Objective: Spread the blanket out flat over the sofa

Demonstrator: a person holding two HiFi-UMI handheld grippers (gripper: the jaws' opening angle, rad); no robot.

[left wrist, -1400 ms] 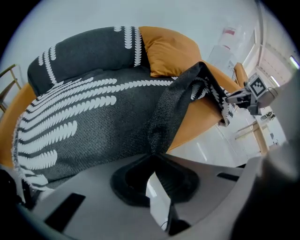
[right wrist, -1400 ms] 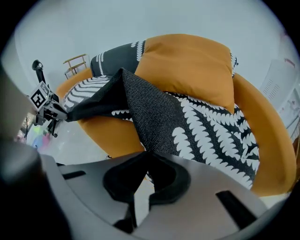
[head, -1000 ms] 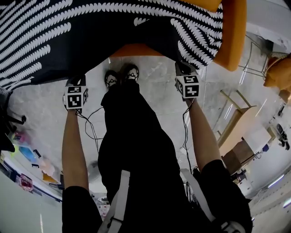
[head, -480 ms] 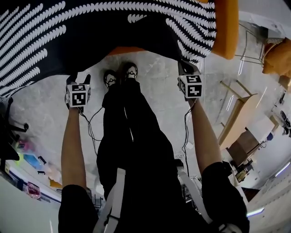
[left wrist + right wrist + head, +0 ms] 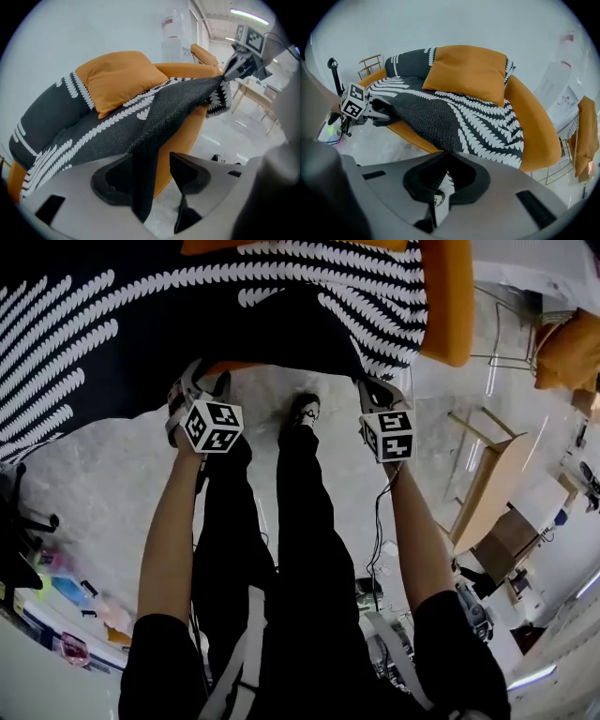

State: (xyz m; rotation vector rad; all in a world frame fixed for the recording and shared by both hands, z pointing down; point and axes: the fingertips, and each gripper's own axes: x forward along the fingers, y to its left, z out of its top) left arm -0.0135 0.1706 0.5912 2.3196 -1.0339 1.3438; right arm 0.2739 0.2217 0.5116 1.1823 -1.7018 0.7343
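Note:
A black blanket (image 5: 141,324) with white leaf stripes lies over the round orange sofa (image 5: 448,306). An orange cushion (image 5: 468,70) rests on it at the back. My left gripper (image 5: 197,381) is at the blanket's front edge, left of the person's legs. Its jaws are opening: in the left gripper view (image 5: 152,161) a dark fold of blanket (image 5: 143,187) hangs loosely between them, against the left jaw, with a gap to the right jaw. My right gripper (image 5: 375,388) is shut on the blanket's front edge (image 5: 440,126), which runs pinched into its jaws (image 5: 446,154).
The person's legs and a shoe (image 5: 302,411) stand on the grey floor between the grippers. A wooden table (image 5: 487,484) and a wire-frame chair (image 5: 511,334) stand to the right. A water dispenser (image 5: 176,37) is behind the sofa. Cables trail on the floor.
The left gripper has let go of the blanket edge, its jaws parting, and has shifted right and toward the sofa. The person's feet have shifted. The right gripper has barely moved.

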